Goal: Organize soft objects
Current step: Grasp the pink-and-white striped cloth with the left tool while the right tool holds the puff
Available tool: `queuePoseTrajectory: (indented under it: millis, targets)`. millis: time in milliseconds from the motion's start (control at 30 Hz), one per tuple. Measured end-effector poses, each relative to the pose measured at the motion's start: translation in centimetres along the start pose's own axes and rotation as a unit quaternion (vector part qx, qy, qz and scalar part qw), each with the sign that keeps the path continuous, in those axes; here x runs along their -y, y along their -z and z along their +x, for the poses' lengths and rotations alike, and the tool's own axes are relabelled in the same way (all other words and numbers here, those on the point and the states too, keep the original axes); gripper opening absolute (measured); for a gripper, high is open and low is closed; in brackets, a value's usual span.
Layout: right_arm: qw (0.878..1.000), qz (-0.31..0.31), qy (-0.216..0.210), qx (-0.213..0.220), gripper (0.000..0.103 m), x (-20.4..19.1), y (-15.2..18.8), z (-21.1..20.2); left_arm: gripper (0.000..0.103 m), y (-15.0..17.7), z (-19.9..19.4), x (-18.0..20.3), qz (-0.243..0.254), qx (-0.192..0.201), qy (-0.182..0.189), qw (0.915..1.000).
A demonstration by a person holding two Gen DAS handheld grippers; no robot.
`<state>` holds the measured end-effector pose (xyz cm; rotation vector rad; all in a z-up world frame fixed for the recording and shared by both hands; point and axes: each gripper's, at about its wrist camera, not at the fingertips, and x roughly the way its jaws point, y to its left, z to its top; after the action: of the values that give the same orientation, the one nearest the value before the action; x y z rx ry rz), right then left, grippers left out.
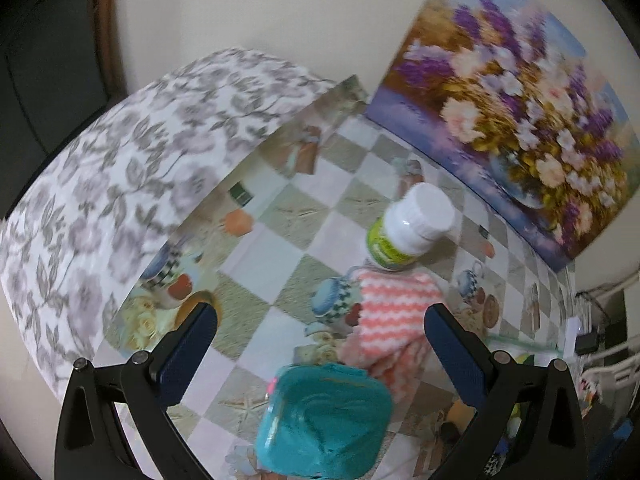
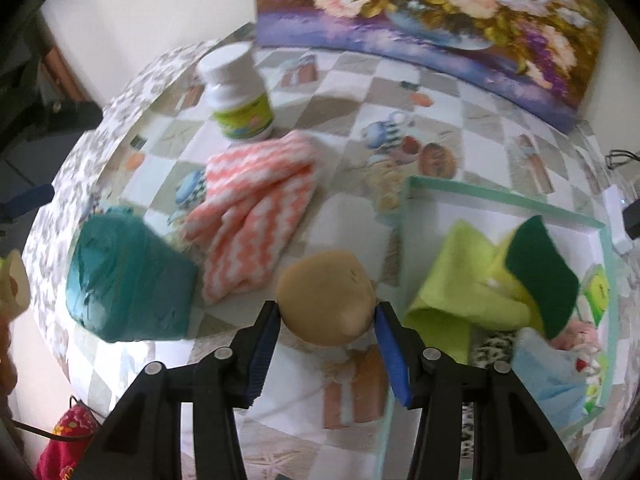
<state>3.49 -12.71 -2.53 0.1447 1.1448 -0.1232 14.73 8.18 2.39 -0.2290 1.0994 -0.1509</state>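
Note:
My right gripper [image 2: 326, 314] is shut on a tan soft ball [image 2: 326, 294], held just above the table beside the tray. A pink-and-white zigzag cloth [image 2: 256, 208] lies crumpled on the table to its left; it also shows in the left wrist view [image 1: 394, 312]. A teal square container [image 2: 128, 280] sits left of the cloth, and shows in the left wrist view [image 1: 326, 420]. My left gripper [image 1: 320, 320] is open and empty, hovering over the teal container and cloth. A green-rimmed tray [image 2: 496, 196] on the right holds a lime cloth [image 2: 460, 280], a green sponge [image 2: 544, 268] and other soft items.
A white bottle with a green label [image 2: 238, 96] stands behind the pink cloth, also in the left wrist view [image 1: 408, 228]. A flower painting [image 2: 432, 12] leans against the wall at the back. The table edge with its leaf-patterned cloth [image 1: 120, 168] falls away on the left.

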Motion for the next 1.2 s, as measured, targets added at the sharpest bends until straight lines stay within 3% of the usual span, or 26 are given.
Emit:
queuePoseTrajectory:
  millis: [200, 633, 1067, 1200]
  targets:
    - [0.998, 0.034, 0.039, 0.024, 0.052, 3.2, -0.9, -1.8, 0.103, 0.1, 0.0, 3.8, 0.077, 0.002, 0.002, 0.997]
    - [0.986, 0.151, 0.032, 0.056, 0.052, 11.6, -1.4, -5.2, 0.103, 2.4, 4.1, 11.2, 0.183, -0.055, -0.028, 0.9811]
    - [0.983, 0.173, 0.022, 0.05, 0.052, 13.3, -1.0, -4.8, 0.097, 5.0, 10.4, 14.0, 0.21, -0.115, -0.072, 0.9681]
    - [0.983, 0.174, 0.023, 0.051, 0.052, 13.3, -0.9, -4.9, 0.087, 5.4, 11.7, 14.2, 0.211, -0.124, -0.081, 0.966]
